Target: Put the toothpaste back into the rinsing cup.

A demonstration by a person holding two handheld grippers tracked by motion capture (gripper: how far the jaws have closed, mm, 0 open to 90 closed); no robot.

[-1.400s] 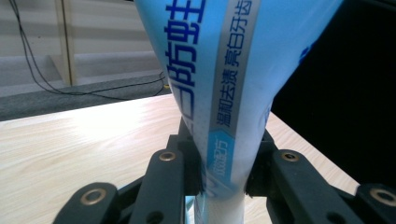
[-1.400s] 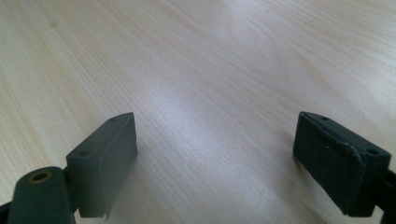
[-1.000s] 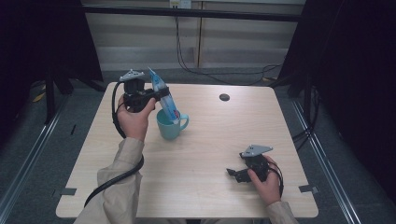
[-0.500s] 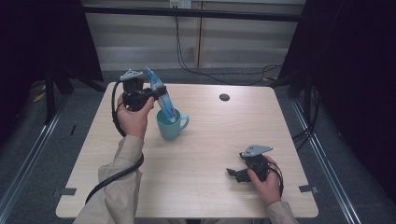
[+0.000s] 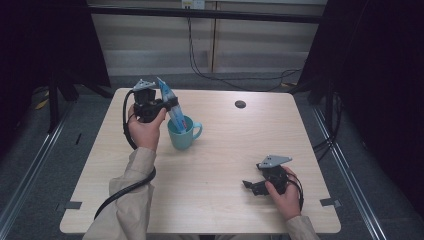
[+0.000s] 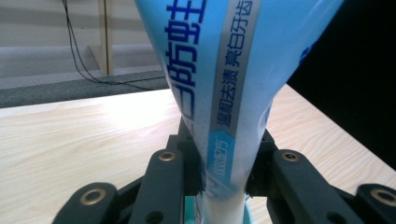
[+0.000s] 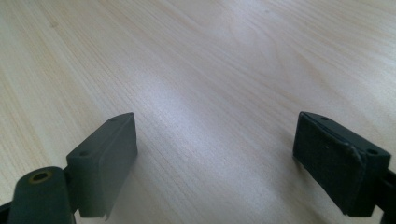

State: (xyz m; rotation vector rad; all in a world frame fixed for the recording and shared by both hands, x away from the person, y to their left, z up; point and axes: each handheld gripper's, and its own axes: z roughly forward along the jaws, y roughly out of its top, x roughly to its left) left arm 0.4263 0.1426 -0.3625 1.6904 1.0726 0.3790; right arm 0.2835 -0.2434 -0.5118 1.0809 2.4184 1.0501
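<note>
The fingers [image 6: 170, 179] of the left gripper [image 6: 224, 182] are clenched on a blue tube [image 6: 233, 84], pads pressing its narrow lower part from both sides. In that left gripper view the tube rises between the jaws and widens toward the top, with printed lettering down its face, and a sliver of teal rim shows just beneath it. Pale table [image 6: 70, 140] lies behind.

In the high view the left gripper [image 5: 165, 105] holds the tube [image 5: 169, 100] tilted, its lower end inside a teal mug [image 5: 182, 136] at the table's [image 5: 220, 150] left middle. The right gripper [image 5: 252, 185] rests low near the front right, well apart from the mug.

In the right gripper view the right fingers [image 7: 105, 161] stand wide and released, with bare wood between them.
</note>
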